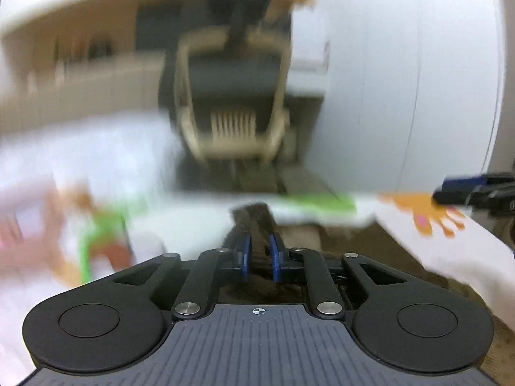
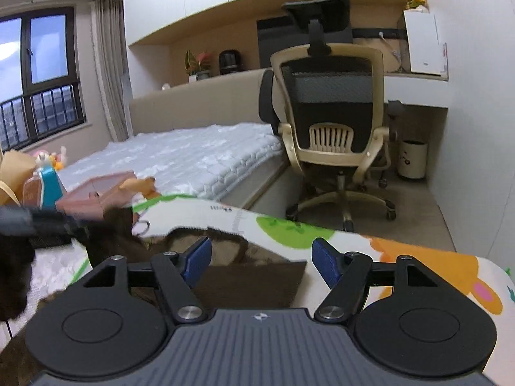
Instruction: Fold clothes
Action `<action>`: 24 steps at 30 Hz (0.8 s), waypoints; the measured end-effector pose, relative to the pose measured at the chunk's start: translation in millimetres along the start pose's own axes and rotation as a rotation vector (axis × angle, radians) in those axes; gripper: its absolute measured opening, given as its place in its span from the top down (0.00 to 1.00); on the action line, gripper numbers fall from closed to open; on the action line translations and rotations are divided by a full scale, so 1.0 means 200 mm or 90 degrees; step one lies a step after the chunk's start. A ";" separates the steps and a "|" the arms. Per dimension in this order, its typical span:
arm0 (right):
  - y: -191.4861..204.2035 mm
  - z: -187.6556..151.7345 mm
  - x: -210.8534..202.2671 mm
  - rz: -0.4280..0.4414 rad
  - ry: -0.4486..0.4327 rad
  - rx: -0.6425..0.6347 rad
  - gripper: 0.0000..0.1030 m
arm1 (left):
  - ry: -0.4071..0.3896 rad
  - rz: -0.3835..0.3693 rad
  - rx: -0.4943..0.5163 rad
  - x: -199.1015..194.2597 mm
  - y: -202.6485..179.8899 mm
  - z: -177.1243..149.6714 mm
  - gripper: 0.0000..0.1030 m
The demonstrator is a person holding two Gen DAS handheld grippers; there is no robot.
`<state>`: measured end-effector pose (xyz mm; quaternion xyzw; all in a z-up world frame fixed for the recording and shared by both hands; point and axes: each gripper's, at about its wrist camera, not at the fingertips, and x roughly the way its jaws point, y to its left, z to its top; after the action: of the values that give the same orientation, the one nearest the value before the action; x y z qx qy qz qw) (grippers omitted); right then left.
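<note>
A dark brown fuzzy garment (image 2: 244, 273) lies on a white play mat (image 2: 402, 257) printed with green and orange cartoon shapes. My left gripper (image 1: 259, 251) is shut on a bunched strip of the brown garment (image 1: 254, 222), which rises between its blue pads; the left wrist view is blurred by motion. The same left gripper (image 2: 61, 225) shows at the left of the right wrist view, lifting a corner of the cloth. Above the garment's flat near part my right gripper (image 2: 262, 260) hangs open, with nothing between its fingers.
A beige and black office chair (image 2: 328, 122) stands past the mat's far edge, by a desk. A bed with a white quilted cover (image 2: 193, 157) lies at the left. Pink boxes and toys (image 2: 96, 196) sit by the mat's left side. A white bin (image 2: 413, 159) stands under the desk.
</note>
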<state>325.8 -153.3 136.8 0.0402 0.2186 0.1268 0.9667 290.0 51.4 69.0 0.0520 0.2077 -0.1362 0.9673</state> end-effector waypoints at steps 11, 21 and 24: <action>0.24 -0.23 0.35 -0.014 0.136 -0.127 0.31 | 0.119 0.035 -0.120 0.07 0.33 -0.30 0.57; 0.22 -0.25 0.25 -0.012 0.117 -0.114 0.31 | 0.162 -0.094 -0.203 0.24 0.20 -0.27 0.69; 0.21 -0.22 0.19 -0.022 0.091 -0.124 0.31 | 0.095 -0.081 -0.110 0.17 0.10 -0.19 0.86</action>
<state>329.4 -101.2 86.9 -0.0672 0.2740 0.1334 0.9501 310.3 68.7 22.3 -0.0345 0.2930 -0.1747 0.9394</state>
